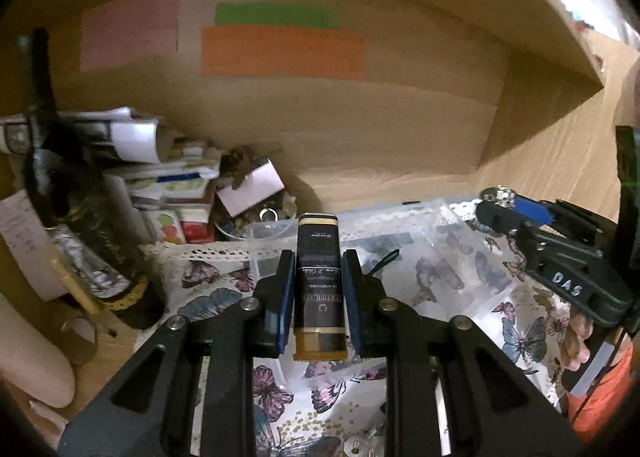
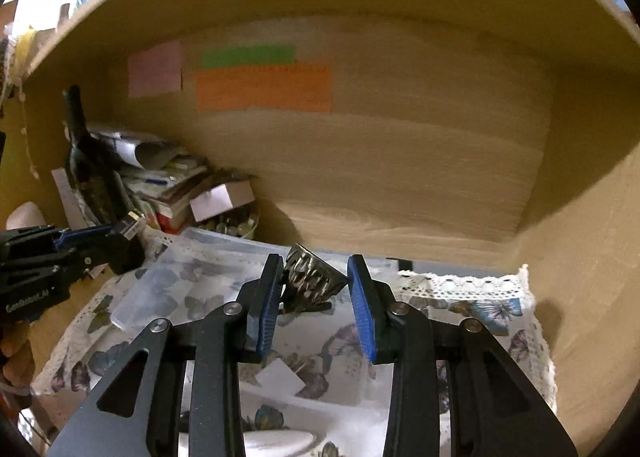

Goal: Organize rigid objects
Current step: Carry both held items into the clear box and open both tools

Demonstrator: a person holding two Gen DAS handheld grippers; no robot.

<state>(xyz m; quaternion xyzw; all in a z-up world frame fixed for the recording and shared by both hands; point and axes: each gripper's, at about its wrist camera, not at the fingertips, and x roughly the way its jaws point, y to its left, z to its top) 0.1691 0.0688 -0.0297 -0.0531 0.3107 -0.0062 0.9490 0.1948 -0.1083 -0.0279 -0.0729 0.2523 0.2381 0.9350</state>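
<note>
Wooden walls of a cupboard-like shelf bay close around everything, its back panel carrying pink, green and orange paper notes, and the butterfly-printed cloth with a lace edge covering the floor of the bay below me. My left tongs are drawn in narrow and clamp a small black-and-gold rectangular box with printed lettering, held lengthwise between the blue pads so that its far end sticks out ahead of them. My right tongs are likewise nearly closed, gripping a small ribbed silver metal cup, like a fluted baking mould, pinched at a tilt near the fingertips. Both pieces hang above the cloth, touching nothing else that I can see. Just beyond them lies a clear plastic compartment box, and I cannot make out what sits in its sections. Farther left stand a dark glass bottle with a gold band at its base, a heap of papers and booklets, and a small pale cardboard box resting over a dish of small trinkets. I judge this to be the carrying step: two rigid things are in hand and no place has been taken for them yet. Next I would pick a free spot, perhaps by the clear box, lower each piece until it rests flat, and only then ease the pads apart, minding the tilted cup, which could tip.
</note>
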